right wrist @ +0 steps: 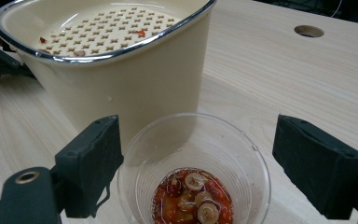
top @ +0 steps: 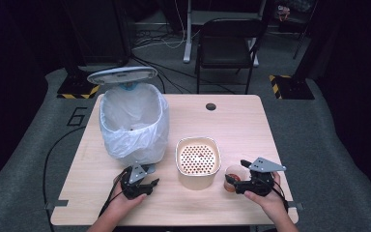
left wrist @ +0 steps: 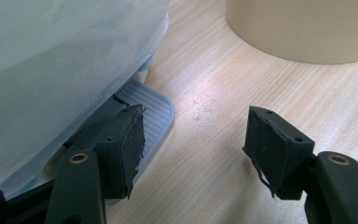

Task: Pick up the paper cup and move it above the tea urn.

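Your right tongs (right wrist: pixel 196 172) stand wide around, not yet pressing, the thin clear plastic cup (right wrist: pixel 193 172) of wet food scraps at 3 o'clock of the strainer tub (top: pixel 198 162): grip mid-wall lightly and level, since it crushes and spills easily.

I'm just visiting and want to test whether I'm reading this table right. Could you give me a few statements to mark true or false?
1. The bin's lid stands open. True.
2. The clear cup is empty. False: reddish food scraps in liquid lie at its bottom.
3. The cream pot has a perforated insert on top. True.
4. The right tongs grip the cream pot. False: their jaws stand apart on either side of the clear cup.
5. The bin has no liner. False: a white plastic bag lines it.
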### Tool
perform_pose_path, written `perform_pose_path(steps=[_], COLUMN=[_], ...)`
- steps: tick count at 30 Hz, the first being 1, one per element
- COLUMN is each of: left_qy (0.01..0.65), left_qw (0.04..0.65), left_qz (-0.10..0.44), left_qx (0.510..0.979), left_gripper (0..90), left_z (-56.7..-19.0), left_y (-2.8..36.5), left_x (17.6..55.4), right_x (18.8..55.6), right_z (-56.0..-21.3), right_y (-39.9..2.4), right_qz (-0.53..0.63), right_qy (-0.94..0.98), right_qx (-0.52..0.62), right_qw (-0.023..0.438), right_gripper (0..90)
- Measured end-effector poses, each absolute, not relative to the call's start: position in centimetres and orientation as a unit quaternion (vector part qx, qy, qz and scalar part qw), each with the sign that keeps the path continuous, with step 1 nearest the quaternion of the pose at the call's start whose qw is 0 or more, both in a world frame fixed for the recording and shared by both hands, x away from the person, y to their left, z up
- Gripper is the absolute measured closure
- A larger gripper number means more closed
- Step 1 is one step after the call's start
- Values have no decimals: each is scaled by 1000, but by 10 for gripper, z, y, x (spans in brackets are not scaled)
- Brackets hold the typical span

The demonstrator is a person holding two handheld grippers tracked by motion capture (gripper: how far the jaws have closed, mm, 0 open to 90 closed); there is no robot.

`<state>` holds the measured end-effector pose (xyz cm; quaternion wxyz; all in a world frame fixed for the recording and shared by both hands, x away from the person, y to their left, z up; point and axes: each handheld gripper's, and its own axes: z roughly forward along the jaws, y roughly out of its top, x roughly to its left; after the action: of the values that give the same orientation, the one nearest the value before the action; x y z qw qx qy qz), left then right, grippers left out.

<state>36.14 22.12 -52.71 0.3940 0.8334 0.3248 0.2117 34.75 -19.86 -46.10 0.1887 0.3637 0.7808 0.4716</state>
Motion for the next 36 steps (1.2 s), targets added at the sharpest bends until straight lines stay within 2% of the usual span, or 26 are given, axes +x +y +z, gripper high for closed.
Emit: perform_pose_path(steps=[19, 36], left_qy=[326, 325], left_qw=[394, 394], left_qz=[212, 212], left_qx=[833, 833], left_gripper=[375, 375], left_z=[-527, -527], left_y=[221, 221], left_x=[361, 361], right_x=[351, 354], right_z=[-484, -491], right_y=[-192, -192], right_qz=[442, 431], right_qy=[807, 816], right_qx=[348, 342], right_qw=[181, 176], right_gripper=[184, 299])
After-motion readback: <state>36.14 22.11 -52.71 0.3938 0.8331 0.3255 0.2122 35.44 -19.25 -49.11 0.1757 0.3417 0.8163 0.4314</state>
